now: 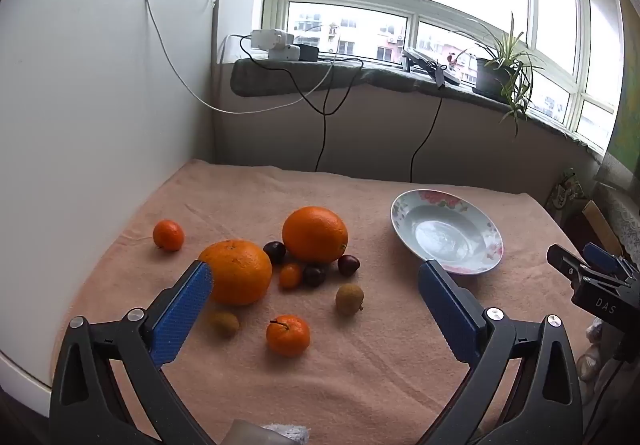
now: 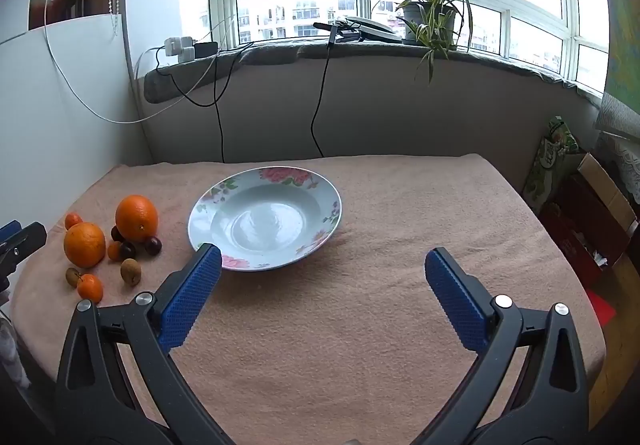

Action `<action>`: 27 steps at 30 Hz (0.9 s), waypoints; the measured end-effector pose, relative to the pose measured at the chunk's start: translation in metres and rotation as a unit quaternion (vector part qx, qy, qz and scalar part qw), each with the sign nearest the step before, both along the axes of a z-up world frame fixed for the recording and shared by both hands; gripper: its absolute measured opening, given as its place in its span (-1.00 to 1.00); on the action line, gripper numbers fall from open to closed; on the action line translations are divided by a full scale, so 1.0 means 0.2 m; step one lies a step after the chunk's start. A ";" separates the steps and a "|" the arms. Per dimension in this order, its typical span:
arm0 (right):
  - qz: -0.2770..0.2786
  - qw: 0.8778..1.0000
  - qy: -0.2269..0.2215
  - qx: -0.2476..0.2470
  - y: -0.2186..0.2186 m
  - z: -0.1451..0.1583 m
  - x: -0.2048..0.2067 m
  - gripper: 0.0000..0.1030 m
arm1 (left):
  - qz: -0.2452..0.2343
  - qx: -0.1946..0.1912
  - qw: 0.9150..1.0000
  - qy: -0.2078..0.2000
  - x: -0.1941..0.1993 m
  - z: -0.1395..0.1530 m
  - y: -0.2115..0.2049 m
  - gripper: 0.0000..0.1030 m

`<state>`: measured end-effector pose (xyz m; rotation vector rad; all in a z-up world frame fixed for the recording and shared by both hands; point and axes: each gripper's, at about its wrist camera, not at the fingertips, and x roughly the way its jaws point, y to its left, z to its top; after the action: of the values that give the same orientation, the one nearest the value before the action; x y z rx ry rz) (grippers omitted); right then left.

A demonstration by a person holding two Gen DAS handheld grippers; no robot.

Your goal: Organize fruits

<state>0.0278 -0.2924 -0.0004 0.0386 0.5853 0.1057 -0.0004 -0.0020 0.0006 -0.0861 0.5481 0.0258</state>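
Observation:
Fruit lies in a cluster on the pink cloth [image 1: 360, 365]: two large oranges [image 1: 315, 233] [image 1: 238, 272], two small mandarins [image 1: 288, 335] [image 1: 168, 235], dark cherries [image 1: 274, 252], a small orange tomato [image 1: 290, 275] and two brown longans [image 1: 349, 299]. An empty floral plate [image 1: 404, 213] sits to the right. My left gripper [image 1: 316, 277] is open and empty, hovering over the fruit. My right gripper [image 2: 322, 259] is open and empty, just in front of the plate [image 2: 200, 213]. The fruit cluster shows at left in the right wrist view [image 2: 137, 218].
A white panel [image 1: 80, 105] stands along the table's left side. A windowsill behind holds chargers [image 1: 276, 43], cables and a potted plant [image 1: 500, 73]. Boxes and bags [image 2: 588, 213] stand beyond the table's right edge.

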 end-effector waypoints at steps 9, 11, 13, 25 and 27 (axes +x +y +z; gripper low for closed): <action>0.001 1.000 0.002 0.003 -0.04 0.00 0.00 1.00 | 0.010 -0.011 1.000 0.009 0.02 -0.02 0.03 0.98; 0.004 1.000 0.003 0.005 -0.04 0.00 0.00 1.00 | 0.011 -0.010 1.000 0.008 0.01 -0.02 0.03 0.98; 0.005 1.000 0.005 0.004 -0.03 0.00 0.00 1.00 | 0.010 -0.008 1.000 0.008 0.01 -0.02 0.02 0.98; 0.005 1.000 0.005 0.003 0.02 -0.01 0.00 1.00 | 0.008 -0.009 1.000 0.008 0.01 -0.01 0.03 0.98; 0.007 1.000 0.004 0.002 0.03 0.00 0.00 1.00 | 0.008 -0.009 1.000 0.008 0.01 -0.01 0.02 0.98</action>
<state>0.0280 -0.2866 -0.0012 0.0378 0.5937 0.1208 0.0020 0.0028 -0.0020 -0.1069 0.5632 0.0365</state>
